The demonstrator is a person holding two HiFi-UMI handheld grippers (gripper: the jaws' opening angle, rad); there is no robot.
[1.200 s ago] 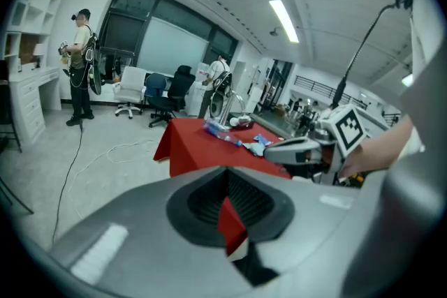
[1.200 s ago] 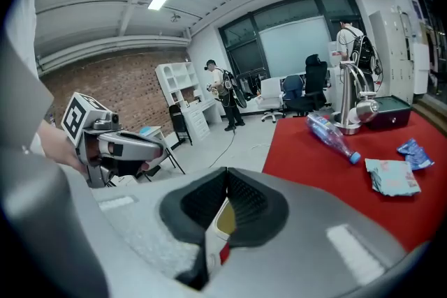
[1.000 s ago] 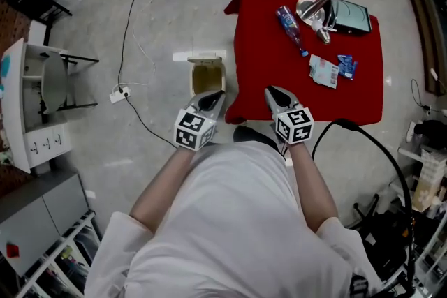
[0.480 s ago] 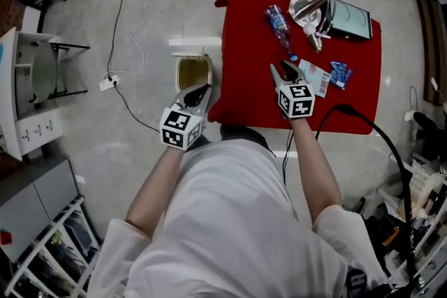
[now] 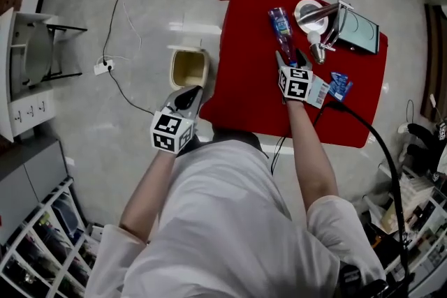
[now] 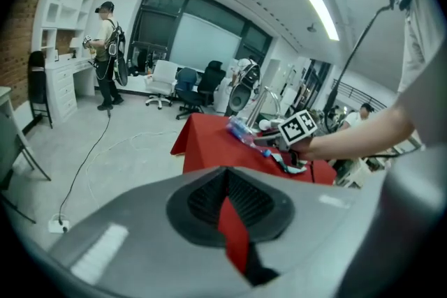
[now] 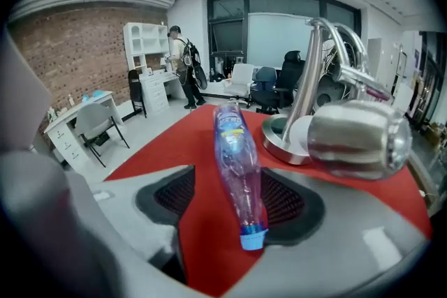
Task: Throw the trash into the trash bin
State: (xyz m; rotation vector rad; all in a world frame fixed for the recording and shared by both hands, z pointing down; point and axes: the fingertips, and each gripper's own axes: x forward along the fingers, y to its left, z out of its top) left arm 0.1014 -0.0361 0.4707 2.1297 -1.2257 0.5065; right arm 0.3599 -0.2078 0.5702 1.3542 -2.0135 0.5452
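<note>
- The trash bin [image 5: 188, 68] stands on the floor, just beside the left edge of the red table [image 5: 248, 91]. It is open on top and looks pale inside.
- Grey floor spreads out to the bin's left, with a thin cable [image 5: 124, 10] on it.
- The bottle [image 7: 236, 150] lies flat on the table, near a shiny metal stand [image 7: 349, 139]. It is see-through, with a blue cap.
- The right gripper [image 7: 227, 220] has just been opening its jaws. They stand wide apart, one on each side of the cap end, and do not squeeze it.
- The left gripper [image 5: 190, 95] hangs near the bin with its jaws together, holding nothing.
</note>
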